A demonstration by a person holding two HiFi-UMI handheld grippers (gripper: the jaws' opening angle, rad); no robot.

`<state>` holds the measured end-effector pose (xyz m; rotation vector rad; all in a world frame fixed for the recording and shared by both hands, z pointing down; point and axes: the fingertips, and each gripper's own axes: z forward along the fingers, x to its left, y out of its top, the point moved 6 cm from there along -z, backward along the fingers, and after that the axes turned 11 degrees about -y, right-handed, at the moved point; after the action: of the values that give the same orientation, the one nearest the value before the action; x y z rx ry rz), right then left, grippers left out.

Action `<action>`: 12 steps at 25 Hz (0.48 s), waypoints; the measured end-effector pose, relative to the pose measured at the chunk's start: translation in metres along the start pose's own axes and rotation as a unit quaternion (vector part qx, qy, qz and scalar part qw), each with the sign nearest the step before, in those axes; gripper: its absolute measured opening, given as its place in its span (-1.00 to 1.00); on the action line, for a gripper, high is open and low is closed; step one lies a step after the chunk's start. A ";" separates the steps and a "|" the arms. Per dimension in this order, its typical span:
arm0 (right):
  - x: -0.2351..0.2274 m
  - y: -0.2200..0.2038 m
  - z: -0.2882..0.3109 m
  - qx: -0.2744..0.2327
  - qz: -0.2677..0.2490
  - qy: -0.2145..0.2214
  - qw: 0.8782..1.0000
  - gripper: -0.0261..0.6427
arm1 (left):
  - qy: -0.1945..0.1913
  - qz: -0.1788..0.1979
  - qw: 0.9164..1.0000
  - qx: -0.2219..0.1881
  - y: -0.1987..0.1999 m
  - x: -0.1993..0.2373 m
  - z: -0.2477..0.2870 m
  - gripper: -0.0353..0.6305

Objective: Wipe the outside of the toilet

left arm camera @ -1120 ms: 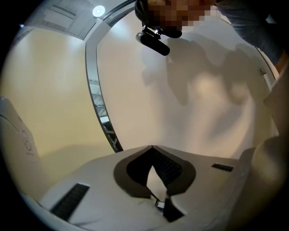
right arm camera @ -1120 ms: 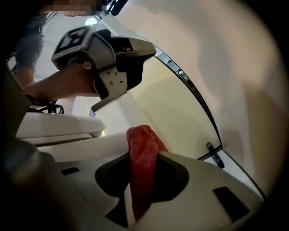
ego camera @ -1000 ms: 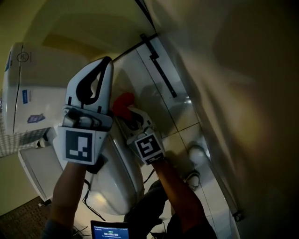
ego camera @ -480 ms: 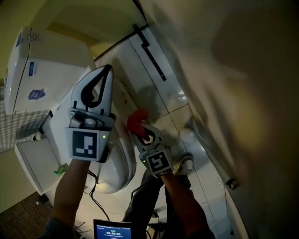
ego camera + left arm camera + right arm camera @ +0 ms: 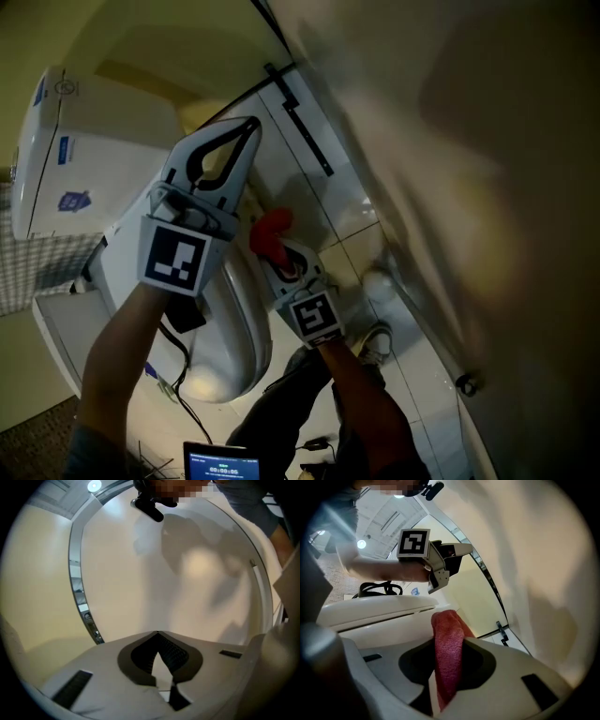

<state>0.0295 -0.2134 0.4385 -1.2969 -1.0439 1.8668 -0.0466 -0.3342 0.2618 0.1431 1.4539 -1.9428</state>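
Observation:
The white toilet (image 5: 239, 323) stands left of centre in the head view, its tank (image 5: 89, 173) at the upper left. My right gripper (image 5: 279, 251) is shut on a red cloth (image 5: 270, 231), which rests against the right outer side of the bowl. In the right gripper view the red cloth (image 5: 446, 625) sticks out between the jaws beside the toilet's white side (image 5: 379, 616). My left gripper (image 5: 246, 127) hovers above the toilet, shut with nothing in it, and tilts toward the wall. In the left gripper view its fingertips (image 5: 157, 633) meet in front of a bare pale wall.
A pale wall (image 5: 450, 141) rises close on the right, with a dark strip (image 5: 305, 117) along the tiled floor. Light shoes (image 5: 380, 339) lie on the tiles beside the person's legs. A small lit screen (image 5: 220, 464) and a cable (image 5: 173, 394) sit at the bottom left.
My left gripper has swung up and to the right, now leaning over the toilet. The right gripper with the red cloth has stayed against the bowl's side, shifting only slightly.

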 end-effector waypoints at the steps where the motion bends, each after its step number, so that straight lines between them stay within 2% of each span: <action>1: -0.002 -0.002 0.008 -0.003 -0.001 0.002 1.000 -0.67 | -0.022 0.004 1.000 0.003 -0.005 0.003 0.007 -0.83; 5: -0.010 -0.015 0.046 -0.006 -0.008 0.008 1.000 -0.67 | -0.082 0.032 0.995 0.040 -0.033 0.012 0.030 -0.83; 12: -0.013 -0.049 0.122 -0.013 0.000 0.023 1.000 -0.67 | -0.112 0.048 0.989 0.079 -0.071 0.028 0.058 -0.83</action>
<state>-0.0789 -0.2307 0.5111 -1.3468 -1.0474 1.8204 -0.0914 -0.3886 0.3265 0.0611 1.1285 -1.9255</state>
